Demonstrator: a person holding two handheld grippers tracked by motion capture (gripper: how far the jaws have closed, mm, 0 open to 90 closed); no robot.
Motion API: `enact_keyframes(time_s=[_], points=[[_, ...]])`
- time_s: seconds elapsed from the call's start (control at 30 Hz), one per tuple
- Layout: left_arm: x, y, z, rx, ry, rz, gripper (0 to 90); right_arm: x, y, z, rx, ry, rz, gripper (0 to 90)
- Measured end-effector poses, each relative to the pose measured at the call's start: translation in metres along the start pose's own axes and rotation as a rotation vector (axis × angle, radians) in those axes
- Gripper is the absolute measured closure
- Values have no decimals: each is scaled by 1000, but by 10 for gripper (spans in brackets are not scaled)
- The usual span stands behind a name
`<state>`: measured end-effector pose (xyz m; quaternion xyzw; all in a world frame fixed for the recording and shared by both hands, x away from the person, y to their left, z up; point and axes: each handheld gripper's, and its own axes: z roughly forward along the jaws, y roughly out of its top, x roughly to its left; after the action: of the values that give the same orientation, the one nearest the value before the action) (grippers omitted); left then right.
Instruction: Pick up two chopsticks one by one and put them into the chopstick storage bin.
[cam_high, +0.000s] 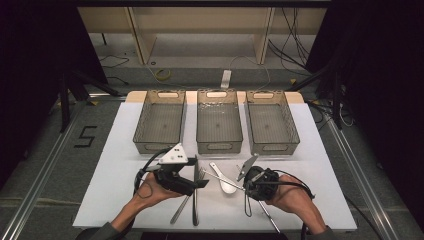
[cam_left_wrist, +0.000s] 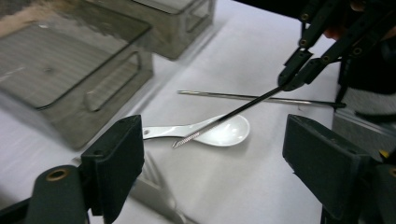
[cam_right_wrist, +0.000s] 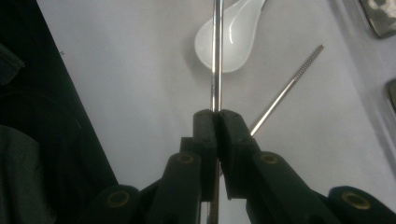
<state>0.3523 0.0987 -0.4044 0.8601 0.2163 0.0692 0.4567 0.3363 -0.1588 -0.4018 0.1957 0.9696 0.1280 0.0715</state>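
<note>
My right gripper (cam_high: 246, 186) (cam_right_wrist: 217, 122) is shut on a thin metal chopstick (cam_right_wrist: 215, 60) (cam_left_wrist: 233, 113), held a little above the white table. The chopstick's ridged tip hangs over a white ceramic spoon (cam_high: 227, 187) (cam_left_wrist: 219, 133) (cam_right_wrist: 233, 37). A second metal chopstick (cam_left_wrist: 252, 97) (cam_right_wrist: 287, 91) lies flat on the table beside the spoon. My left gripper (cam_high: 202, 184) (cam_left_wrist: 219, 163) stands open, jaws wide apart with nothing between them, pointing toward the spoon and the right gripper (cam_left_wrist: 293, 79).
Three grey see-through bins (cam_high: 155, 146) (cam_high: 219, 146) (cam_high: 274, 147) stand in a row at the back of the white board. A metal fork (cam_high: 181, 210) (cam_left_wrist: 156, 189) and a knife (cam_high: 195, 207) lie under my left gripper. Dark floor and cables surround the table.
</note>
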Motion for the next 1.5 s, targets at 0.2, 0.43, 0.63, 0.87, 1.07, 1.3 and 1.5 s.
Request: enact_keyframes(time_s=[0.2,0.43,0.63,0.87,1.07,1.3,1.5], points=[[-12,7,14,88,-41,98,240,9,7,-1,2,13,-55,861],[-24,6,25,174,-51,202,302,17,16,-5,-14,12,-103,861],[-28,2,32,235,-40,252,375,22,21,-4,-9,22,-141,861],[-31,0,39,274,-51,281,474,24,24,-1,-7,25,-174,861],[-34,-1,41,292,-57,301,567,26,25,-1,10,26,-178,861],[-36,-2,43,323,-78,331,659,26,26,3,21,29,-205,861],[-37,-4,42,330,-98,365,764,28,25,4,12,44,-225,860]])
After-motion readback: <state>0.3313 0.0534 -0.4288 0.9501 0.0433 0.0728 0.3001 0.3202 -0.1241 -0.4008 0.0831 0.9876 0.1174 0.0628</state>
